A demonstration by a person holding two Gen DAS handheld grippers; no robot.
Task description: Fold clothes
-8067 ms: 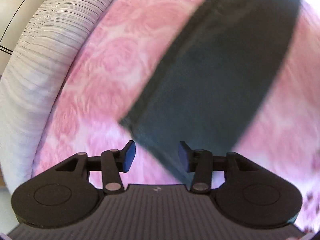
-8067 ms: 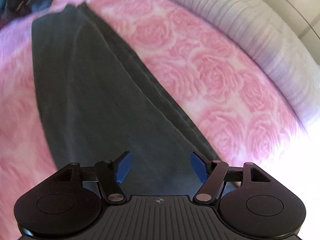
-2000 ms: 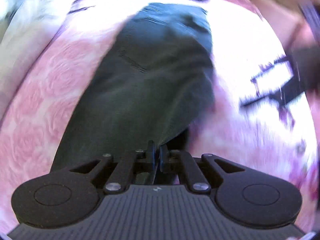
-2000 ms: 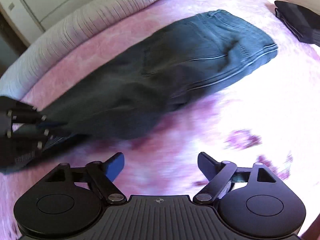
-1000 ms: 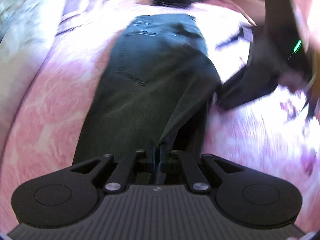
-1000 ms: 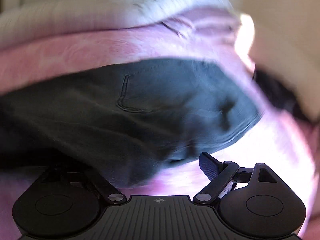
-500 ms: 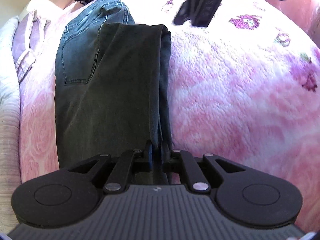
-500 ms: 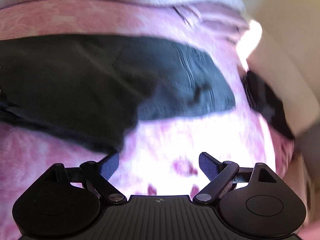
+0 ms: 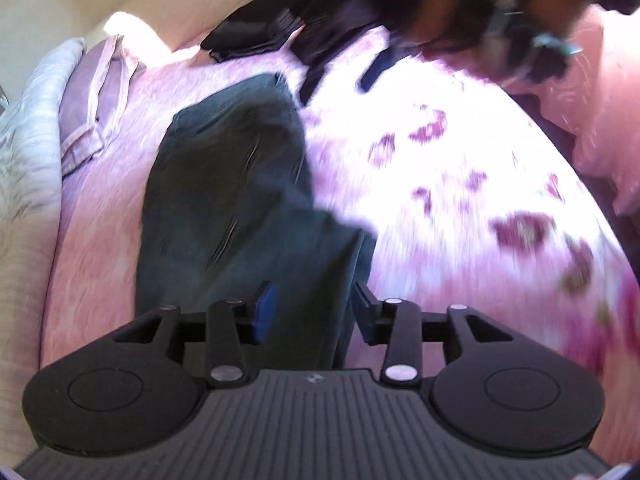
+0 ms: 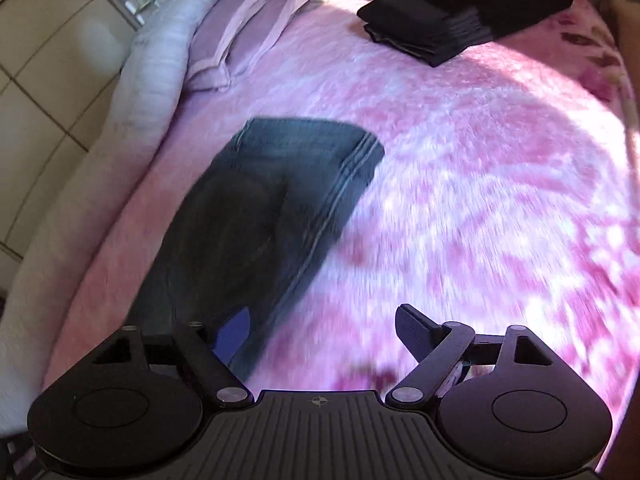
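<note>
— Where are the dark blue-grey denim jeans (image 10: 276, 200)?

— Flat on the fluffy pink rose-patterned blanket (image 10: 460, 184) that covers the bed, lying lengthwise near the bed's left edge. The waistband end points toward the head of the bed, and the stitched side seam runs along the side facing the middle of the blanket.

— And the left gripper (image 9: 310, 312)?

— Its jaws are opening, standing about half apart. In the left wrist view the near end of the jeans lies between and under the blue-padded fingers (image 9: 265, 310), but the pads do not press on the cloth. The picture is blurred, so I cannot tell whether the fingertips touch the fabric from above.

— The right gripper (image 10: 324, 332)?

— Wide, its jaws just starting to close, with nothing between them but blanket. Its left finger sits over the edge of the jeans; its right finger is over bare pink pile.

— What else is on the bed?

— A folded stack of black clothes (image 10: 460, 16) at the far right corner, well apart from the jeans. A lilac pillow (image 10: 244, 28) lies at the far left corner, beside a rolled white ribbed quilt (image 10: 156, 64) that runs along the left edge. In the left wrist view a person's pink sleeve (image 9: 600, 112) shows at the upper right, blurred.
</note>
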